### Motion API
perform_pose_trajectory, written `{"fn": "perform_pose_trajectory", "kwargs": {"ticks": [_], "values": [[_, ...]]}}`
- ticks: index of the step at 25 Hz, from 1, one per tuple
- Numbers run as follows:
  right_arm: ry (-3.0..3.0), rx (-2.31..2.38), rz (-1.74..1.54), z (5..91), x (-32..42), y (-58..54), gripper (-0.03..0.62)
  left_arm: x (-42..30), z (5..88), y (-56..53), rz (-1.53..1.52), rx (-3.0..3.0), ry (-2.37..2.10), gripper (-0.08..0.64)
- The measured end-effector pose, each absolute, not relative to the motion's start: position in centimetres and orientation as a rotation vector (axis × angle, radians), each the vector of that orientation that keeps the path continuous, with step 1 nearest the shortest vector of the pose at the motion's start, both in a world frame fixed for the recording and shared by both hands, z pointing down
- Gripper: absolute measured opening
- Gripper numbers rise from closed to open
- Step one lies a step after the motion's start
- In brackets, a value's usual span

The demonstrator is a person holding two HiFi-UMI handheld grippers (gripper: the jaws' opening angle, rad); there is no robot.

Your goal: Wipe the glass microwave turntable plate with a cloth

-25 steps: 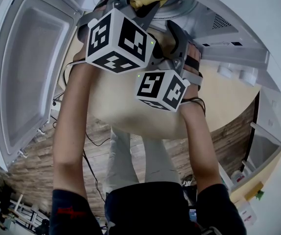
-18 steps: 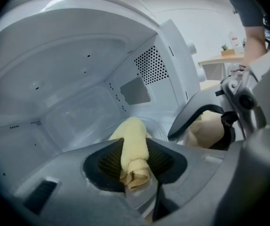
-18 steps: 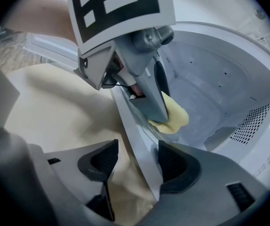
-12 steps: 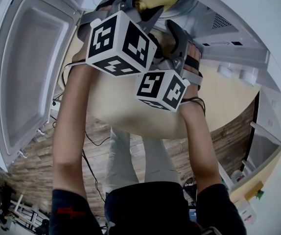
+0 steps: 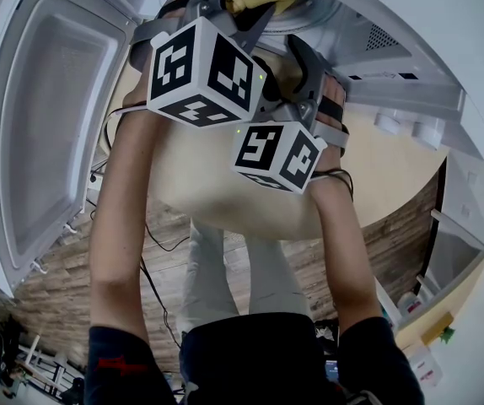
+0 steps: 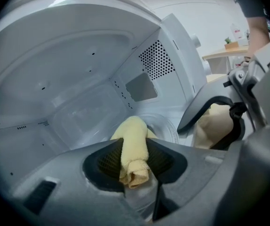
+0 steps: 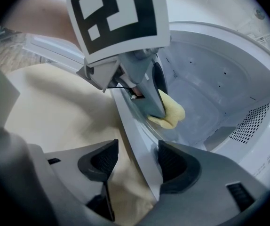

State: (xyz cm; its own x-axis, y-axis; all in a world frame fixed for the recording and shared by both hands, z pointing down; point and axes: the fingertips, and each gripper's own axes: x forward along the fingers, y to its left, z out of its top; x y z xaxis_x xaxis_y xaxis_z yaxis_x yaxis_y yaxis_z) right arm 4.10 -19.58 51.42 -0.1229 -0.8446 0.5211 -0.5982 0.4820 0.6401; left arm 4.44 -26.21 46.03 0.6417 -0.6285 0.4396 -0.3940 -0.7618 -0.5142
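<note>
While our left gripper point(image 6: 135, 163) clamps the yellow cloth point(image 6: 134, 138), our right gripper point(image 7: 138, 163) gapes — astride the microwave sill point(image 7: 129, 124). The glass plate point(image 6: 167, 125) lies inside.

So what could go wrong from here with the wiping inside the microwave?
1. The left tongs pinch only a narrow roll of yellow cloth; pressing hard could bring bare jaw tips onto the glass plate.
2. The right tongs straddle a pale edge with a gap on one side, so it may not be steadied.
3. Both tongs crowd the microwave opening and could knock together.
</note>
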Motion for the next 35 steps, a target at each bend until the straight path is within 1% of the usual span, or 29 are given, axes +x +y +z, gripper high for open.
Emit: {"fn": "perform_pose_trajectory", "kwargs": {"ticks": [15, 24, 32, 33, 34, 35], "values": [[-1.824, 1.214, -0.342, 51.4, 4.1, -19.6, 0.249, -0.3, 46.0, -29.5, -0.905, -2.440, 1.098, 0.127], [-1.805, 1.195, -0.329, 51.5, 4.2, -19.6, 0.249, -1.3, 46.0, -29.4, -0.948, -2.430, 1.140, 0.127], [-1.861, 1.192, -0.187, 49.7, 4.3, -19.0, 0.247, -2.1, 45.8, -26.8, -1.016, -2.468, 1.028, 0.127], [-1.863, 1.197, -0.186, 49.1, 4.3, -18.8, 0.222, -2.2, 45.7, -26.4, -1.023, -2.482, 1.015, 0.128], [-1.863, 1.204, -0.185, 48.4, 4.4, -18.5, 0.184, -2.3, 45.5, -25.9, -1.029, -2.497, 1.005, 0.127], [-1.865, 1.212, -0.180, 47.8, 4.5, -18.3, 0.167, -2.4, 45.3, -25.4, -1.033, -2.511, 0.997, 0.127]]}}
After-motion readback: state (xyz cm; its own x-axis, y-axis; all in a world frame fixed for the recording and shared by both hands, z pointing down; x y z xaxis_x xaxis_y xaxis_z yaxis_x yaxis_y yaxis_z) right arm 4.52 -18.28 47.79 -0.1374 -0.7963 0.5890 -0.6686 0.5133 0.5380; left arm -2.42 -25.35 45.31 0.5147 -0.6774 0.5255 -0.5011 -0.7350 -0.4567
